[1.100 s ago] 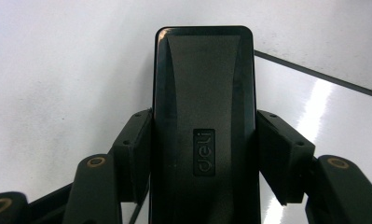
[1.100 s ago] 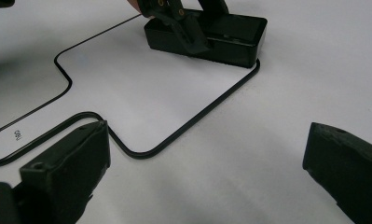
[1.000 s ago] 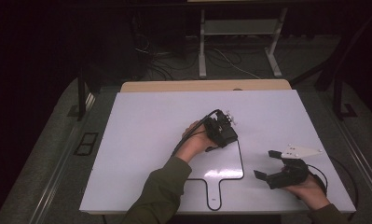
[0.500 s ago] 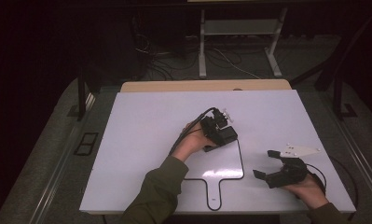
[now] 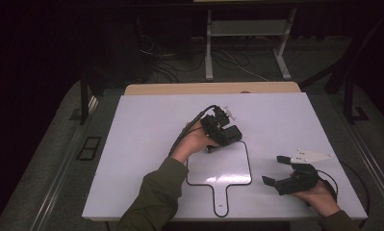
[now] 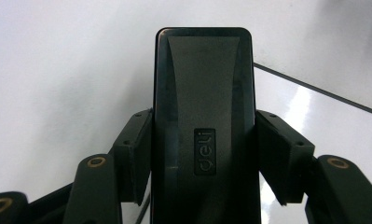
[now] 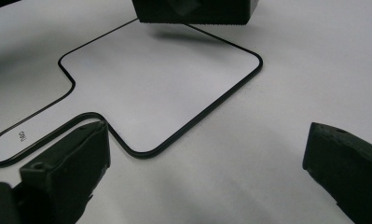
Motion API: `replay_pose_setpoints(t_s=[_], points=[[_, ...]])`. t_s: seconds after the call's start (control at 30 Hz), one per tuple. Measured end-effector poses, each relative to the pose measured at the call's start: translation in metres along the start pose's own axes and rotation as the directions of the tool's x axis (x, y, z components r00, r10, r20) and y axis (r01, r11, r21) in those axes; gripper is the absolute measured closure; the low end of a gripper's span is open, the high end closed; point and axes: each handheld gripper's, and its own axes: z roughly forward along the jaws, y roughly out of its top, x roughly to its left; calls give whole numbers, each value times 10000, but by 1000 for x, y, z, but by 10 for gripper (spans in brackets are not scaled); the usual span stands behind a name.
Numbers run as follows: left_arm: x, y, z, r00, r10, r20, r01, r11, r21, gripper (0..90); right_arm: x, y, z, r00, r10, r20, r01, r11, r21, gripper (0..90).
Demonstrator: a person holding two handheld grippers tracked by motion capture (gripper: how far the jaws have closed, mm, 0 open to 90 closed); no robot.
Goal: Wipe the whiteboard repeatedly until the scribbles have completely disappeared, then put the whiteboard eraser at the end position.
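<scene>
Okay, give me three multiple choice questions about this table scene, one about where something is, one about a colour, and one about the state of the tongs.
1. Where is the black box?
A. between the left tongs' jaws
B. lying inside the paddle outline
C. in the right tongs

2. What colour is the paddle outline drawn on the white table?
A. red
B. black
C. blue

3. How do the right tongs stand?
A. shut on the box
B. shut on nothing
C. open, holding nothing

Answers: 1 A, the jaws press both its sides in the left gripper view. 2 B, a thin black line. 3 C, only bare table shows between the spread jaws.
</scene>
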Motion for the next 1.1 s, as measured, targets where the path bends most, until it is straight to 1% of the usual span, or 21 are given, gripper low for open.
replay_pose_setpoints(t_s=[0.03, 0.2, 0.4, 0.43, 0.47, 0.5, 0.53, 0.57, 0.63, 0.73, 0.83, 0.87, 0.9, 1.0, 1.07, 1.1], points=[[1, 0, -2, 9999, -115, 8, 115, 9999, 6, 398, 0, 0, 0, 10000, 17, 5, -17, 10000, -29, 0], [11, 0, -8, 9997, -198, -144, 198, 9998, -56, 398, -1, 0, -1, 10000, 28, -8, -28, 10000, -93, 0], [24, -3, -15, 9989, -401, -240, 397, 9991, -168, 397, -2, 1, 0, 10000, 72, -42, -72, 9999, -131, 0], [27, -3, -16, 9990, -309, -317, 303, 9993, -206, 397, -2, 1, 1, 10000, 58, -49, -58, 9999, -123, 0], [29, -3, -16, 9986, -433, -312, 427, 9989, -204, 398, -2, 1, 1, 10000, 60, -51, -60, 9999, -107, 0], [32, -3, -16, 9987, -398, -322, 393, 9991, -151, 398, -2, 1, 1, 10000, 59, -52, -59, 9999, -114, 0], [34, -3, -16, 9981, -525, -335, 520, 9985, -164, 398, -2, 1, 1, 9999, 96, -55, -96, 9999, -105, 0], [37, -3, -16, 9979, -527, -387, 522, 9985, -143, 397, -1, 1, 1, 9999, 137, -78, -138, 9999, -75, 0], [43, -3, -15, 9964, -730, -428, 724, 9972, -164, 397, -2, 1, 2, 9999, 147, -63, -147, 9999, -77, 0], [53, -4, -12, 9941, -928, -555, 924, 9957, -102, 397, -1, 1, 1, 9999, 129, -99, -130, 9999, -83, 0], [61, -3, -6, 9923, -1021, -694, 1022, 9948, -26, 398, 0, 2, 1, 9998, 90, -148, -92, 9999, -135, 0], [66, -2, -3, 9935, -874, -736, 879, 9961, 46, 398, 0, 2, 1, 9998, 81, -162, -82, 9999, -115, 0], [67, -1, 0, 9908, -1112, -775, 1118, 9937, 31, 398, 0, 2, 2, 9998, 95, -169, -96, 9999, -112, 0], [74, 3, 7, 9894, -1146, -897, 1162, 9931, 134, 400, 0, 2, 2, 9997, 105, -221, -107, 9999, -99, 0], [78, 5, 12, 9869, -1334, -909, 1357, 9905, 203, 403, 0, 2, 2, 9997, 71, -216, -74, 9999, -126, 0], [80, 6, 16, 9881, -1191, -977, 1222, 9922, 260, 405, -1, 2, 2, 9997, 65, -225, -68, 9999, -116, 0]])
